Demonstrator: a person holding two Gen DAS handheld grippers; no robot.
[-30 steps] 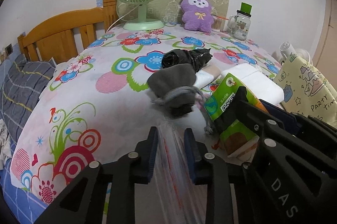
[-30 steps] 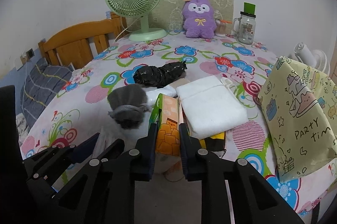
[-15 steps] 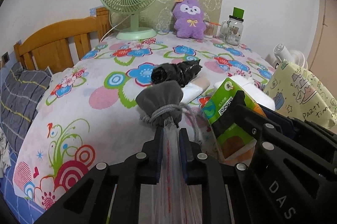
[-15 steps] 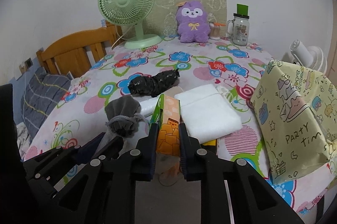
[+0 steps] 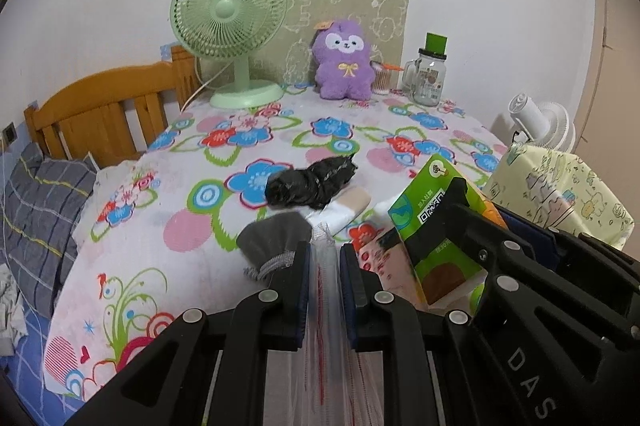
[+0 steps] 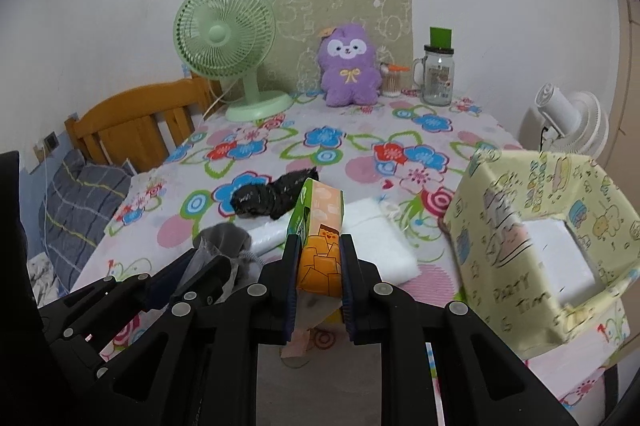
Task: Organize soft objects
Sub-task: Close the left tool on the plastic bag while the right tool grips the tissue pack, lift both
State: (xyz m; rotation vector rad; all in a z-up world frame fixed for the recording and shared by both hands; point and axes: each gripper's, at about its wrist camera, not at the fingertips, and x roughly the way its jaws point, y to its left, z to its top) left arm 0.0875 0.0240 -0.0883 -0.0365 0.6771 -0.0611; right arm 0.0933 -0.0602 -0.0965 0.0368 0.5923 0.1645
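Note:
My left gripper is shut on a clear plastic bag with red print, held above the table's near edge. My right gripper is shut on a green and orange tissue pack, lifted off the table; it also shows in the left wrist view. A grey drawstring pouch, a black crumpled bag and a folded white cloth lie on the floral tablecloth. An open yellow-green cartoon box stands at the right.
A green fan, a purple plush toy and a glass jar with green lid stand at the back by the wall. A wooden bed frame and grey pillow are left. A white fan is right.
Both grippers have risen and drawn back from the table. The left gripper closed on the clear plastic bag. The tissue pack rose with the right gripper, and the box opening came into view.

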